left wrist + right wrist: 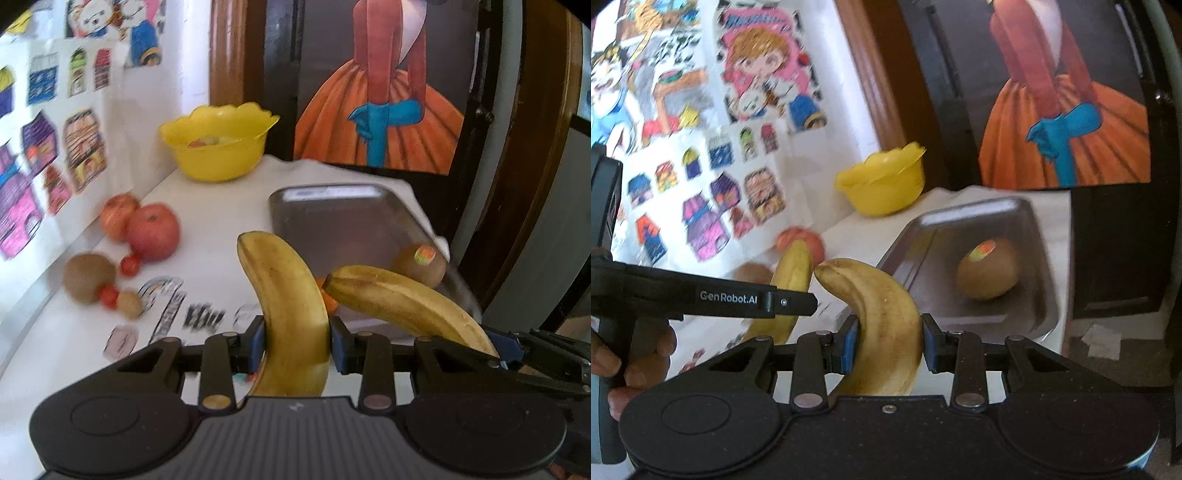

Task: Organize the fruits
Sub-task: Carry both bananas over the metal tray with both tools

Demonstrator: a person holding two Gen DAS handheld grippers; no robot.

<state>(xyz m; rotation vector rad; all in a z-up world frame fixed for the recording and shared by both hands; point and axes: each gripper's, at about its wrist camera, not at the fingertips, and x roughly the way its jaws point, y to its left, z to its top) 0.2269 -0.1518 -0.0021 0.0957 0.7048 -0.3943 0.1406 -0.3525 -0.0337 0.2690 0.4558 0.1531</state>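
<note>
- Along the left edge of the white-covered table (207, 258), under the wall of coloured paper cut-outs (44, 155), lies a cluster of fruit: a brown fuzzy kiwi (88, 277) nearest, two small red cherry tomatoes (130, 264) and a small tan round fruit (129, 304) just beside it, then two red apples (153, 232) touching each other farther back.
- At the far left corner stands a yellow scalloped plastic bowl (218, 144) with a few pieces of fruit inside, too blurred to name.
- The left gripper (297, 343) pinches a curved yellow banana (288, 295) between its blue pads, tip pointing up, above the table's near middle.
- A person's hand (631, 354) grips the handle of that gripper, seen from the right wrist view.
- The right gripper (888, 343) clamps a second, brown-flecked yellow banana (882, 314) the same way; the two banana tips nearly meet.
- On the right side of the table sits a rectangular stainless-steel tray (1038, 295), holding one brown kiwi with a bright sticker (989, 271) near its front right corner.
- Behind the tray, a painting of an orange skirt and a blue glove (380, 122) leans against dark wood.
</note>
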